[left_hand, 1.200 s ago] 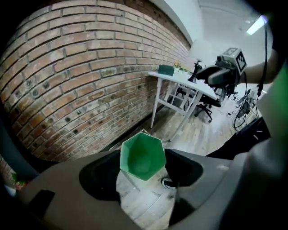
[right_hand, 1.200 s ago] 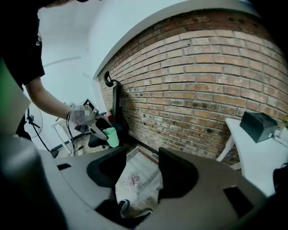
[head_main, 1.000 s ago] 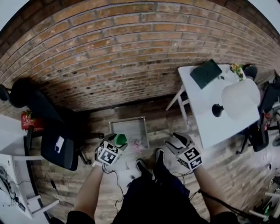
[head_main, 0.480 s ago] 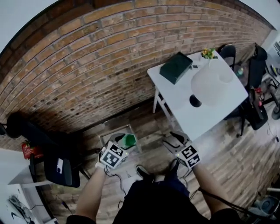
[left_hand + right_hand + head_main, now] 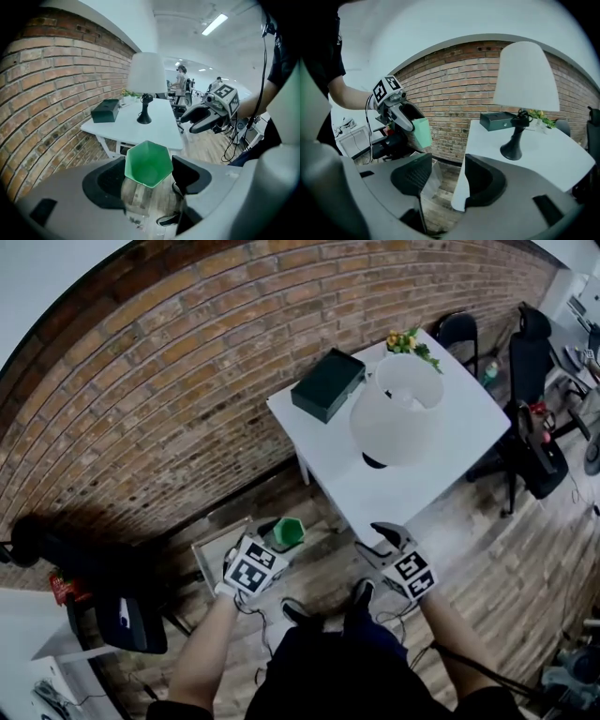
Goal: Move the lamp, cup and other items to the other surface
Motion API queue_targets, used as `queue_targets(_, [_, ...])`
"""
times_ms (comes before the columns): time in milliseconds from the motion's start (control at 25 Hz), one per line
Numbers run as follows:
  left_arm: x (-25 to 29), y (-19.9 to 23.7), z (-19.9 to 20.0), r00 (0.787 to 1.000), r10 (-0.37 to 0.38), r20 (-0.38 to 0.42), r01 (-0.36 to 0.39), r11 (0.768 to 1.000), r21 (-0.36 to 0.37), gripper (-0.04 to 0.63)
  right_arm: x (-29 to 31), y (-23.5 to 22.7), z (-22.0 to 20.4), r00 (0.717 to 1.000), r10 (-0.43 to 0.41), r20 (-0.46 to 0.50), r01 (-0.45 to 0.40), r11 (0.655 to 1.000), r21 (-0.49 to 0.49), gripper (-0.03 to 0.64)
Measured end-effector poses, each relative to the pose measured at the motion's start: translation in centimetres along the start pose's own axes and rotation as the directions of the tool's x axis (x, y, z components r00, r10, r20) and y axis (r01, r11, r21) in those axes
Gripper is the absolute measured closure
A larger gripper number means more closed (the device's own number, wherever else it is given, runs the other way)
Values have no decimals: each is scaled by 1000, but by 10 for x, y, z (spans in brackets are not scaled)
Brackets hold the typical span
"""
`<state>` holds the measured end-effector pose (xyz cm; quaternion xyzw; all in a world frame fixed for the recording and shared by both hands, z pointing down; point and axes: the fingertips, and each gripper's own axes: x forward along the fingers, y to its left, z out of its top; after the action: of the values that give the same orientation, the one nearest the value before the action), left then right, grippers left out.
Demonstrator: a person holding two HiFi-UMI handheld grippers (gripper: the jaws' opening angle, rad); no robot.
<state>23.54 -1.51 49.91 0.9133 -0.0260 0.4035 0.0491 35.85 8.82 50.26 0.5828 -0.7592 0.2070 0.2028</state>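
A green hexagonal cup (image 5: 148,163) sits between the jaws of my left gripper (image 5: 149,177), which is shut on it. In the head view the cup (image 5: 289,532) hangs over the floor just left of the white table (image 5: 375,493). On that table stand a lamp (image 5: 398,409) with a white shade, a dark green box (image 5: 326,383) and a small plant (image 5: 408,340). My right gripper (image 5: 380,545) hovers at the table's near corner, open and empty. In the right gripper view its jaws (image 5: 447,180) frame the table edge, with the lamp (image 5: 524,79) ahead on the right and the cup (image 5: 422,132) on the left.
A brick wall (image 5: 187,381) runs behind the table. A flat framed tray (image 5: 214,554) lies on the wooden floor near my left hand. A black office chair (image 5: 127,620) stands at the left, and more chairs (image 5: 530,418) beyond the table. People are at desks far back in the left gripper view.
Both grippers have travelled toward the white table, which now lies much closer and more central. The green cup has stayed in the left gripper. The right jaws stay open.
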Motion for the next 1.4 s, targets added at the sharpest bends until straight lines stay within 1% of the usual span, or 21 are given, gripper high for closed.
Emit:
queue_targets(320, [69, -36, 66, 999, -32, -5, 32, 999, 42, 287, -55, -73, -30, 998, -60, -11, 60, 997, 46, 391])
queue_targets(480, [106, -55, 95, 998, -55, -14, 56, 997, 60, 287, -79, -103, -48, 998, -68, -11, 69, 997, 43, 391])
queue_targets(760, [164, -84, 132, 996, -84, -25, 85, 995, 56, 288, -113, -158, -75, 995, -101, -21, 102, 993, 67, 391])
queue_targets(1080, [216, -117, 171, 992, -124, -29, 126, 989, 84, 287, -145, -195, -98, 990, -137, -27, 139, 985, 102, 391])
queue_targets(1320, [254, -138, 189, 988, -146, -40, 150, 983, 107, 288, -168, -212, -123, 983, -173, -61, 181, 970, 162, 393])
queue_targets(1400, [266, -144, 196, 988, -149, -37, 153, 982, 107, 287, -175, -217, -130, 981, -183, -67, 192, 967, 166, 394])
